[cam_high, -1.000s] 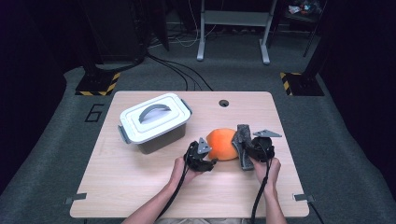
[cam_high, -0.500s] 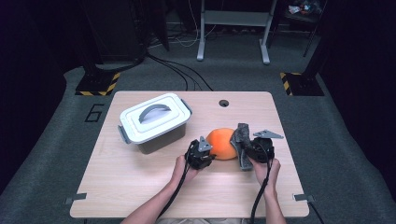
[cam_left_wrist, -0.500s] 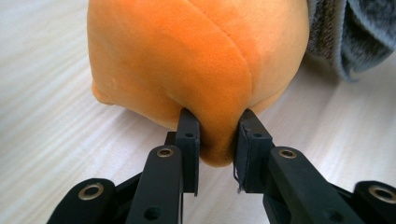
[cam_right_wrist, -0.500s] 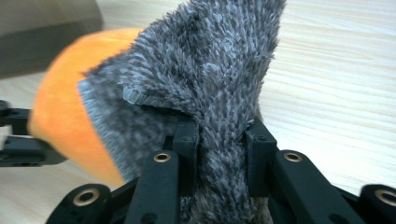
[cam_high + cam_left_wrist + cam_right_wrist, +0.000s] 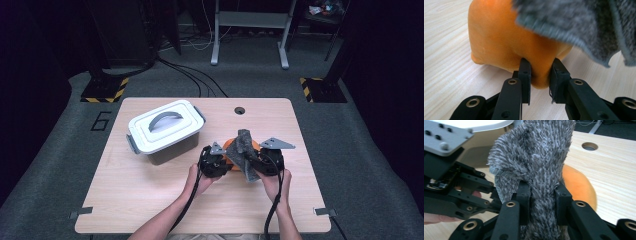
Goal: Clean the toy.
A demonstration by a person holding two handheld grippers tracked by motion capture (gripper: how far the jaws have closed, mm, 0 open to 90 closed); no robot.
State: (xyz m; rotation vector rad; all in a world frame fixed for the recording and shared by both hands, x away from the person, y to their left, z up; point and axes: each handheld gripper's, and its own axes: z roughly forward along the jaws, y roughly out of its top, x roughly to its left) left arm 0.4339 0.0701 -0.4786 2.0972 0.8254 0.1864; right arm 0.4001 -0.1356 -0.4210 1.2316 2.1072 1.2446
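Both forearms come in over the tabletop's near edge, right of its middle. The left gripper (image 5: 216, 161) has its jaws closed on a lobe of the orange object (image 5: 506, 40). Close beside it, the right gripper (image 5: 260, 162) clamps the grey fuzzy cloth (image 5: 536, 165), which stands upright between its jaws.

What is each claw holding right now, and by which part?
The left claw pinches a lower bulge of the orange soft object. The right claw grips the grey fuzzy cloth around its bunched middle.
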